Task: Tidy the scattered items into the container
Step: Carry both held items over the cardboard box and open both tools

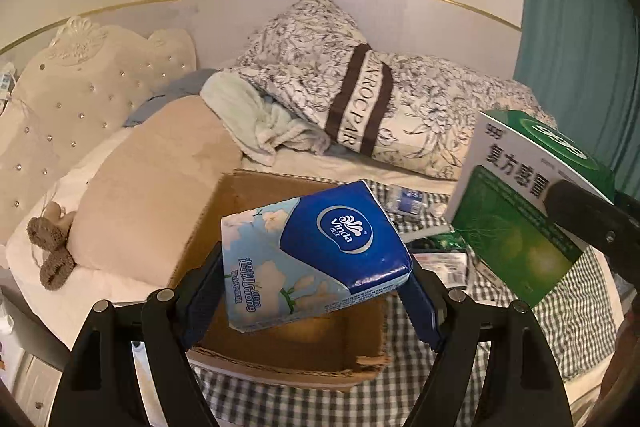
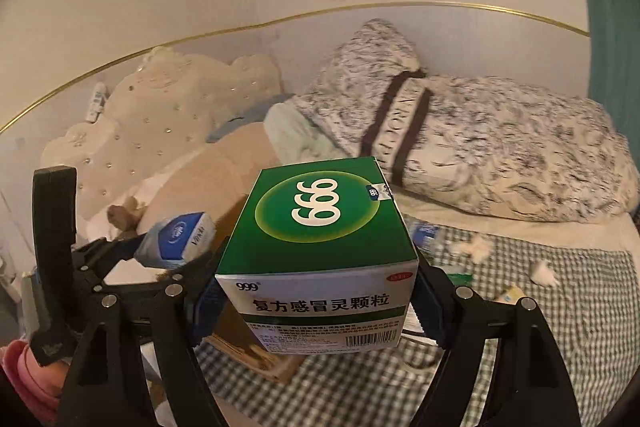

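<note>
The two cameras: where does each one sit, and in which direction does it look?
Left wrist: on the left gripper, looking along its jaws at the held tissue pack above the cardboard box.
Right wrist: on the right gripper, looking at its held green medicine box.
Shared: each sees the other's item, the floral duvet and the headboard.

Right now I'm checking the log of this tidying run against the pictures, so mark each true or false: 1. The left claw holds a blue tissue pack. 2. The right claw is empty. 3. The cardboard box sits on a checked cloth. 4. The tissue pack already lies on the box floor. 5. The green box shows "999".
1. True: the left claw is shut on the blue Vinda tissue pack.
2. False: the right claw grips the green and white medicine box.
3. True: the brown cardboard box rests on the green checked cloth.
4. False: the pack is held above the box.
5. True.
</note>
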Demonstrator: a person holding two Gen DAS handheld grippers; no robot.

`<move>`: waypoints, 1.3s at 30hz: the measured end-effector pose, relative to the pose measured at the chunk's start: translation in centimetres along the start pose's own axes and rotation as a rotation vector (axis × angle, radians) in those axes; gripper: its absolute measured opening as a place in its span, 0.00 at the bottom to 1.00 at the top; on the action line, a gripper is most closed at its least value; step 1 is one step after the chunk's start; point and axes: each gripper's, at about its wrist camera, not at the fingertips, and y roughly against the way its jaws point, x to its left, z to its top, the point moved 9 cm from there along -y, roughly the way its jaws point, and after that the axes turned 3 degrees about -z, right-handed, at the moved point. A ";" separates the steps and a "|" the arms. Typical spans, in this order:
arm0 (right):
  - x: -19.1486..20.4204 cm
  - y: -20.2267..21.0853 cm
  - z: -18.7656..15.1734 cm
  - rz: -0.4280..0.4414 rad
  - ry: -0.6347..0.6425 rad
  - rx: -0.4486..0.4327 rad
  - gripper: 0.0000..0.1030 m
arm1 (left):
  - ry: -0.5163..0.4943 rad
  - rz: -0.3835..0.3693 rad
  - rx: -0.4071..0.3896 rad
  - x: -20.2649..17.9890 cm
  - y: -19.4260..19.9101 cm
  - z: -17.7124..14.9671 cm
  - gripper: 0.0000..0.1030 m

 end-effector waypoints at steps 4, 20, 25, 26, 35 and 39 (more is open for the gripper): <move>2.2 -2.5 0.6 0.037 0.014 0.026 0.76 | 0.020 0.019 0.018 1.6 -1.4 -0.5 0.79; 4.7 -14.5 -0.6 0.044 0.008 0.149 0.76 | 0.089 0.051 0.134 5.8 -8.6 -4.0 0.79; 4.6 -17.9 -1.3 0.027 0.008 0.191 0.76 | 0.103 0.056 0.156 6.3 -10.3 -4.8 0.79; 4.5 -18.5 -1.5 0.022 0.010 0.198 0.76 | 0.105 0.056 0.159 6.4 -10.6 -4.9 0.79; 5.0 -22.5 -3.3 0.007 0.022 0.249 0.76 | 0.106 0.071 0.205 7.2 -13.1 -6.9 0.79; 5.0 -23.1 -4.0 0.008 0.020 0.258 0.77 | 0.107 0.074 0.222 7.2 -13.9 -7.6 0.79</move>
